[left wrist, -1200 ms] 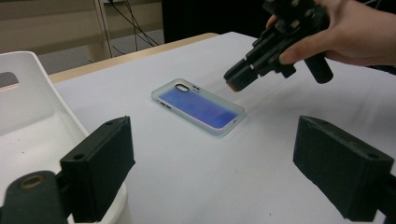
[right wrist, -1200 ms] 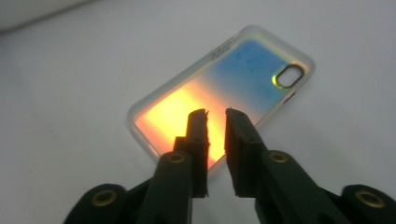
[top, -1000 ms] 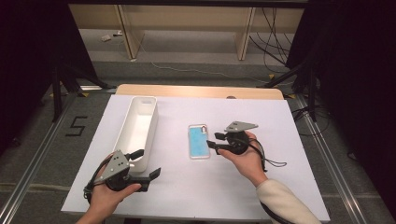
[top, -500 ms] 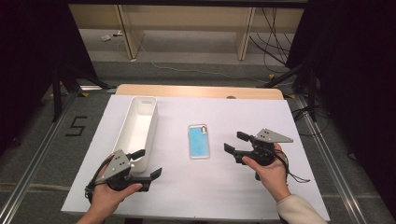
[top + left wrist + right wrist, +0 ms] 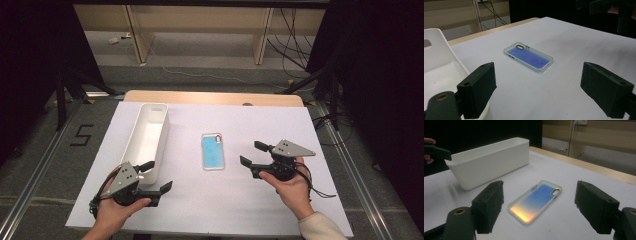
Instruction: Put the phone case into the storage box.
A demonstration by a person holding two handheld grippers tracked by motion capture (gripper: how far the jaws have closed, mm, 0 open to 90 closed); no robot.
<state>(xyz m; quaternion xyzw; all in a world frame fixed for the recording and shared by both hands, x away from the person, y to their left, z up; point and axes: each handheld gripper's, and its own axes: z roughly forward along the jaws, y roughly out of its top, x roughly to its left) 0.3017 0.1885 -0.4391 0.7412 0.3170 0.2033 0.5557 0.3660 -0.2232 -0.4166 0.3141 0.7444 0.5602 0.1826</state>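
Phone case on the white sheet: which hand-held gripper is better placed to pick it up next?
Probably the right hand-held gripper. It is open, aimed at the phone case and close beside it. The left hand-held gripper, also open, sits at the near end of the white bin, farther from the case.

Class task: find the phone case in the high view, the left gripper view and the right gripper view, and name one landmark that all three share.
High view: phone case at table centre.
Left gripper view: phone case centre, beyond the jaws.
Right gripper view: phone case low centre, between the jaws.
Shared landmark: white bin.
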